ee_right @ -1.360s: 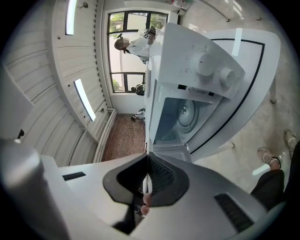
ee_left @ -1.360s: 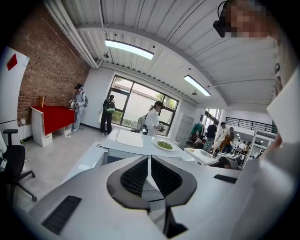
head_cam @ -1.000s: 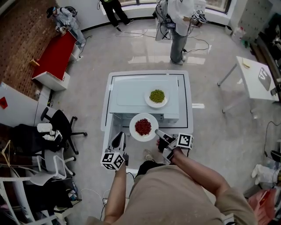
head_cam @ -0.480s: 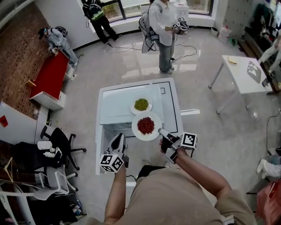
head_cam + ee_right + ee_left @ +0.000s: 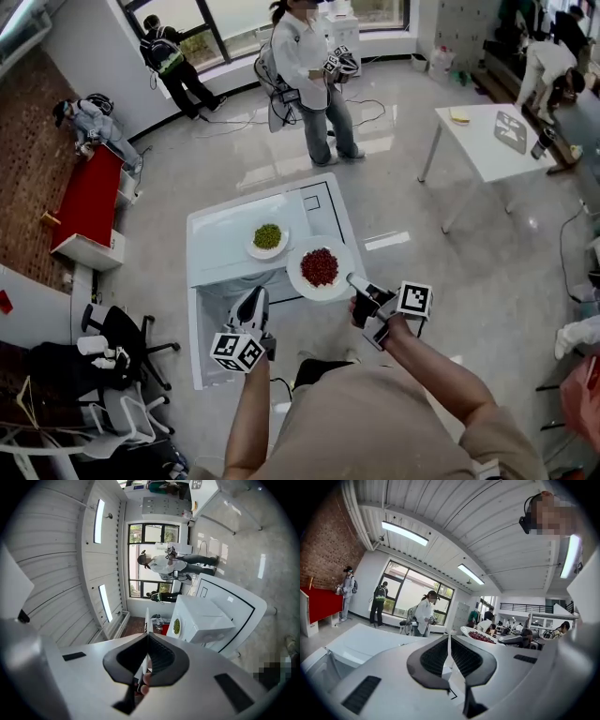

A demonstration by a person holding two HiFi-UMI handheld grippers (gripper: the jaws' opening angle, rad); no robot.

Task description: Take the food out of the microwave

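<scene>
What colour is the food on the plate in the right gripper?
Dark red food on a white plate; head view shows it best.

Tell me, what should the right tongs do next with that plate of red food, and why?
Probably lower it onto the bare microwave top beside the green plate: the right tongs pinch the red plate by its rim, holding it in the air, already outside.

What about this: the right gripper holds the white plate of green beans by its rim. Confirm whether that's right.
Wrong: the right gripper holds the white plate of red beans by its rim, as the head view shows.
</scene>
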